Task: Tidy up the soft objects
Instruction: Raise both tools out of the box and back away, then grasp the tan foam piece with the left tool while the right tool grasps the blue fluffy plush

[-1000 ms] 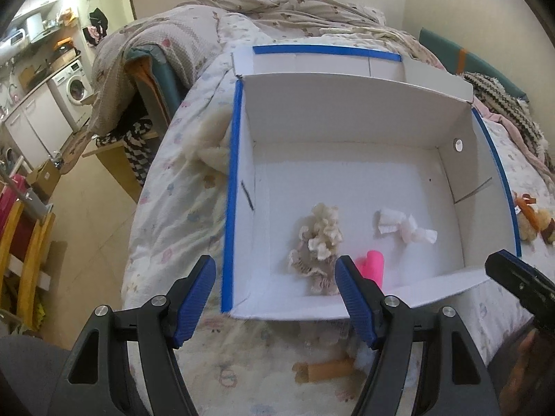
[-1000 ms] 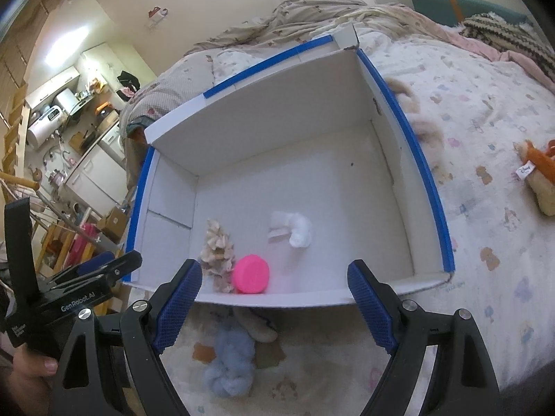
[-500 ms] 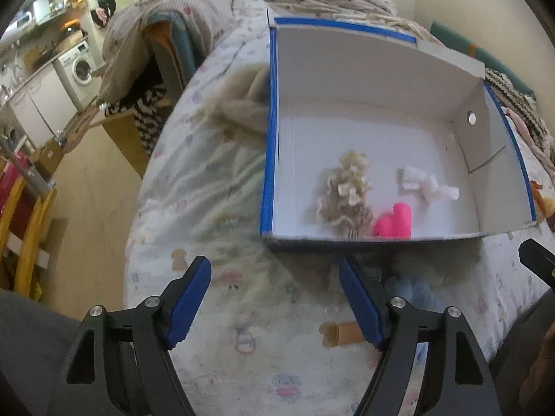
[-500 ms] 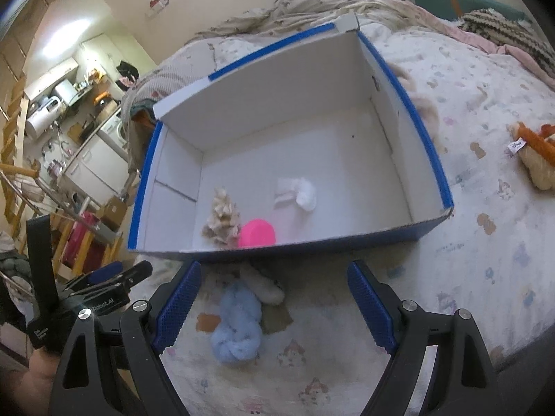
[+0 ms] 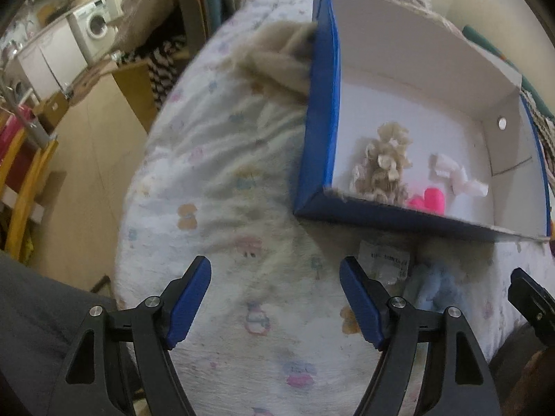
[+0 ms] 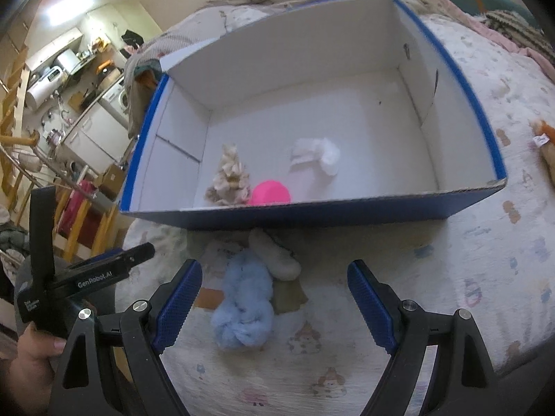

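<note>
Lying lengthwise toward the box (image 6: 312,215), blue plush (image 6: 244,306) before empty, spread right fingers (image 6: 177,298)

Box (image 6: 312,213) is white inside with blue outside walls. In it: a beige fluffy toy (image 6: 229,176), a hot pink toy (image 6: 270,192), a white one (image 6: 317,152). Pale blue fluffy toy (image 6: 244,305) sits on the white bedsheet (image 6: 485,260) with little pastel cartoon prints.

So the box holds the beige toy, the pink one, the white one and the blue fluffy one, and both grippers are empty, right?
Not quite. The blue fluffy toy is outside the box, on the bed in front of its near wall, as the right wrist view shows. The beige toy, pink one and white one are inside. The left gripper and right gripper are empty.
</note>
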A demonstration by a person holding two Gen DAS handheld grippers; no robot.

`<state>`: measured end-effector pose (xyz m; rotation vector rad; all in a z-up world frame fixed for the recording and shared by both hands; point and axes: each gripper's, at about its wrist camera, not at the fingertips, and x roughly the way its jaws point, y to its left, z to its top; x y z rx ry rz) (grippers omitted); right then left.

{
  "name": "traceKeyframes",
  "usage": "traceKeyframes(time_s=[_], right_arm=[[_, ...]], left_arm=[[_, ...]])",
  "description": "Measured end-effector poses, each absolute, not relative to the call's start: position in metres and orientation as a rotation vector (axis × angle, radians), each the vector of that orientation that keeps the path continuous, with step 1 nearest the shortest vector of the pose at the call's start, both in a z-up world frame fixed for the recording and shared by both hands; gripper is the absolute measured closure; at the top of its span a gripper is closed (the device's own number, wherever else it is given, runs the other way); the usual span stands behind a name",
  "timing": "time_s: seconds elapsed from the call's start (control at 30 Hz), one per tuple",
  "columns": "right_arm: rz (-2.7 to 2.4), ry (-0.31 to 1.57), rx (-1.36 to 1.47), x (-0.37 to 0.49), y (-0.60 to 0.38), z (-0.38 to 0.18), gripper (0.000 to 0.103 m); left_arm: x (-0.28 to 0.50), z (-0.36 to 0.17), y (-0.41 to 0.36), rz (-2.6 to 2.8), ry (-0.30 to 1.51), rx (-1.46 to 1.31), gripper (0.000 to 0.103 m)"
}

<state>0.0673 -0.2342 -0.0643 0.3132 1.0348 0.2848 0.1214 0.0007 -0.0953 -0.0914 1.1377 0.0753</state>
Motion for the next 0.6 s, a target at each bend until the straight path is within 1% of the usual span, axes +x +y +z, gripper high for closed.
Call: traceKeyframes(time_s=[0.17,0.23,0.4,0.6], right_arm=[[0.256,1.072,0.342,0.072,-0.238,-0.075,0.012],[0.246,1.079,0.352,0.074,-0.24,-0.077,0.012],[0.235,1.086,0.367,0.075,-0.244,-0.079,0.012],[0.233,1.088,0.377,0.077,-0.245,-0.08,0.012]], left_arm=[[0.122,-0.125,-0.017,-0.046,1.27,-0.128,0.029],[0.12,-0.132,-0.029,-0.098,1.295,-0.117,0.029],[0.12,-0.144,-0.059,-0.195,1.319,-0.051,0.029],[0.118,-0.152,-0.077,-0.25,1.333,-0.014,0.029]])
